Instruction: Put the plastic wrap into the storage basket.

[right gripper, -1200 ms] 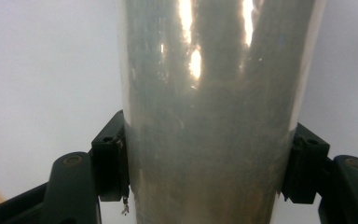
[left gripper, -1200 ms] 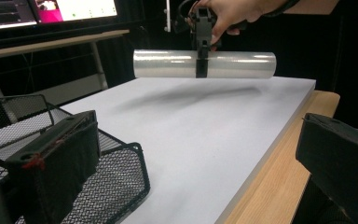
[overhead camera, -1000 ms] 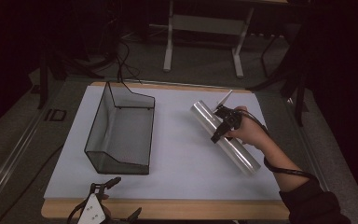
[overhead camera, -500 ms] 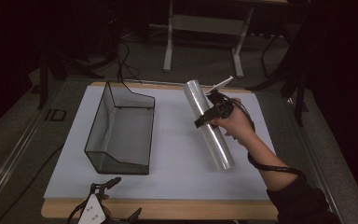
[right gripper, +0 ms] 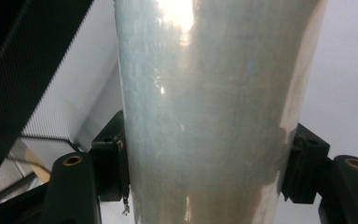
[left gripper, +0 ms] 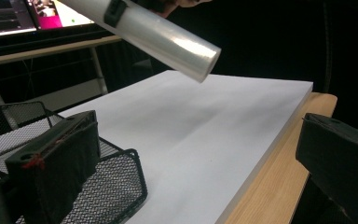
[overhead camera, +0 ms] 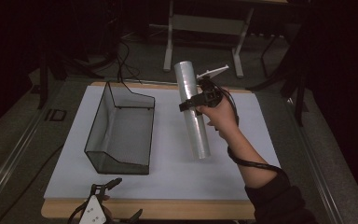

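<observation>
My right gripper [overhead camera: 200, 99] is closed on a roll of clear film [overhead camera: 192, 109], with one jaw pressed on each side of it; in the right gripper view the roll [right gripper: 205, 112] stands between the two black jaws and touches both. My right hand [overhead camera: 221, 116] holds the roll in the air over the right half of the white board [overhead camera: 168, 172] that covers the table. The roll is tilted, its upper end toward the far edge and its lower end toward me. From the left gripper view I see the lower end of the roll [left gripper: 168, 39] clearly above the white board [left gripper: 205, 140], not touching it.

A black wire mesh basket [overhead camera: 121, 128] stands on the left half of the board, apart from the roll. Its tall wall is at the far side and its low front is near me.

My left gripper [overhead camera: 100, 207] is at the near edge of the table, by the near left corner of the board. Its jaws are wide apart and nothing is between them. In its own view the mesh basket [left gripper: 112, 186] is just behind the left jaw.
</observation>
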